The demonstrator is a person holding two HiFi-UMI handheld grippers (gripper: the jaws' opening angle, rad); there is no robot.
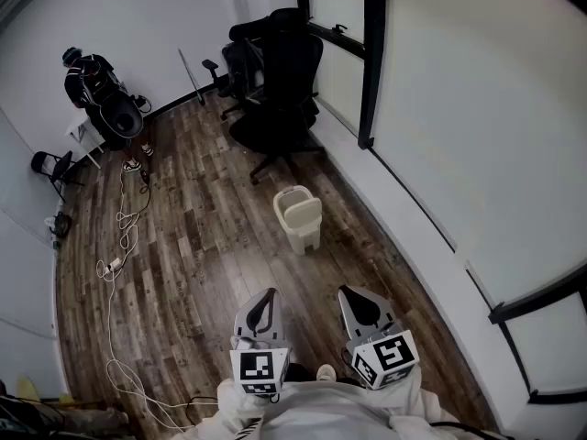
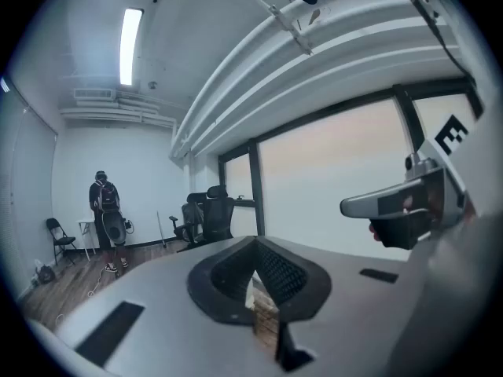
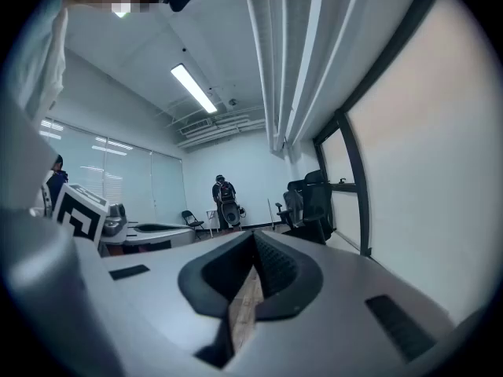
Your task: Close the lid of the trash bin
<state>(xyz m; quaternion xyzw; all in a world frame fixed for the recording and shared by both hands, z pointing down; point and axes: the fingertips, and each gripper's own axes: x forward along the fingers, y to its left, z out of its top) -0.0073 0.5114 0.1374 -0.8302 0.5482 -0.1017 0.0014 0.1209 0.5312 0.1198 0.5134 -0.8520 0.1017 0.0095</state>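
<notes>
**Bin ahead on the floor, both grippers closed and empty**

One trash bin [image 1: 299,220], pale and narrow, stands alone on the wooden floor [image 1: 193,246], close to the white base of the window wall [image 1: 477,126]. Its lid [image 1: 298,199] is at the top. At this size I cannot tell whether the lid is up or down.

There are two grippers, both well short of the bin and touching nothing. The bin is ahead of them, roughly on the line between the two. The left gripper [image 1: 266,297] is low in the head view, pointing forward. In its own view [image 2: 255,242] the jaws are pressed together at the tip with nothing between them. The right gripper [image 1: 354,295] is just beside it, parallel, and its jaws [image 3: 253,236] are likewise closed and empty. Each one has a marker cube at the back, one on the left [image 1: 259,370] and one on the right [image 1: 385,357]. Both are held close to the person's pale sleeves [image 1: 312,411].

Beyond the bin are two black office chairs [image 1: 280,81], grouped by the window frame. One person [image 1: 92,85] stands in the far corner. A folding chair [image 1: 50,168] is against the left wall. One white cable [image 1: 117,273] trails along the floor on the left.
</notes>
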